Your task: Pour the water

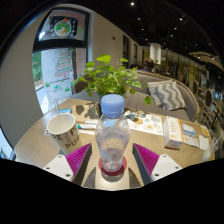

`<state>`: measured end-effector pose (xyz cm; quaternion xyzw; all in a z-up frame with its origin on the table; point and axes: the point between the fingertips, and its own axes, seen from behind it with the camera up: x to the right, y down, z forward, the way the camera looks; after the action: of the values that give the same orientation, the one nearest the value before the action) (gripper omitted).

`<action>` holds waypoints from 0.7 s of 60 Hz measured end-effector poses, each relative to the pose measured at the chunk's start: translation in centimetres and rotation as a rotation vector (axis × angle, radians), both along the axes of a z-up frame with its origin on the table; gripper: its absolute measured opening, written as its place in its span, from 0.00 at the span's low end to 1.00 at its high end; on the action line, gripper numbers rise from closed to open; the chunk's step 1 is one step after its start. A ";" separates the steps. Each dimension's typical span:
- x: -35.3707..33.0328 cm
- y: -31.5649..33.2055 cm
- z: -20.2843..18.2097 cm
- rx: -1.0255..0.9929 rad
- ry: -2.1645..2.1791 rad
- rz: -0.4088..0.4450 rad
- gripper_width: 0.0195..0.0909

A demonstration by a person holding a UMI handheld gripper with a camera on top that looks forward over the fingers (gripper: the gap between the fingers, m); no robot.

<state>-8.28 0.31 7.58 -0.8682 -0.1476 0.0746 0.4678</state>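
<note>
Clear plastic bottle point(112, 135), pale blue cap, ribbed sides, water inside up to about the shoulder. Stands upright between the two fingers of the gripper point(112, 163); a small red disc shows at its base. Magenta pads point(78, 158) flank it left and right. The pads angle in toward the lower body of the bottle, but whether both press on it is not clear, so the grip cannot be told.

Paper cup point(63, 130), white with a green printed band, stands to the left of the bottle, near it but apart, mouth open upward.

Pale wood tabletop point(35, 145), rounded edge curving away on the left. Open surface lies between cup and bottle and at the left of the cup. To the right of the bottle the tabletop is covered with printed leaflets point(172, 128) laid flat, running out toward the far right edge.

Beyond the bottle, a leafy green potted plant point(108, 75) rises behind the cap; its pot is mostly hidden by the bottle. Farther back, a cushioned seat with a striped cushion point(165, 94), and a window with a green sign point(63, 28) on the left wall.

Leaflet print too small to read. The bottle's base and the fingertips are partly cut off low in the view.
</note>
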 end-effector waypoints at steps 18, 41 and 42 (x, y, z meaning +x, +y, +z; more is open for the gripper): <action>0.6 -12.4 8.2 -0.071 -0.047 -0.120 0.92; -0.1 -25.5 12.3 -0.110 -0.056 -0.254 0.92; -0.1 -25.7 12.2 -0.113 -0.051 -0.257 0.92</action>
<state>-8.35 -25.41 19.83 -0.9066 -0.0426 -0.0001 0.4199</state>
